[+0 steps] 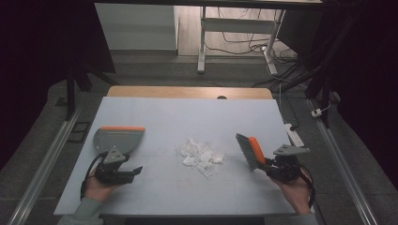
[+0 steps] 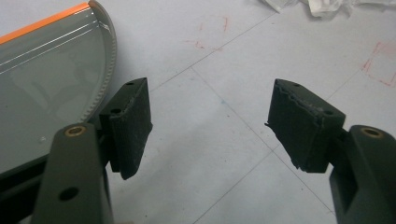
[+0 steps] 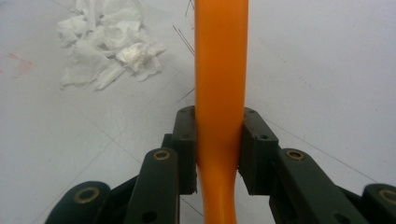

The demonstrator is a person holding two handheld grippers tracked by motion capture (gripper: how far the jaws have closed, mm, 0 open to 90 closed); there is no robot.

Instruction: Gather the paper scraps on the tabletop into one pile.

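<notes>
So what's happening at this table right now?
A person is set to sweep up scraps. The right gripper is shut on the orange handle of a brush, right of the pile of torn white paper. The left gripper is open and empty beside a grey dustpan lying flat on the table.

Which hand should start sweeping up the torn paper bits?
The right. Its gripper is already shut on the brush's orange handle, bristles beside the paper pile. The left gripper has open, empty jaws next to the dustpan, which it probably needs to grab first.
</notes>
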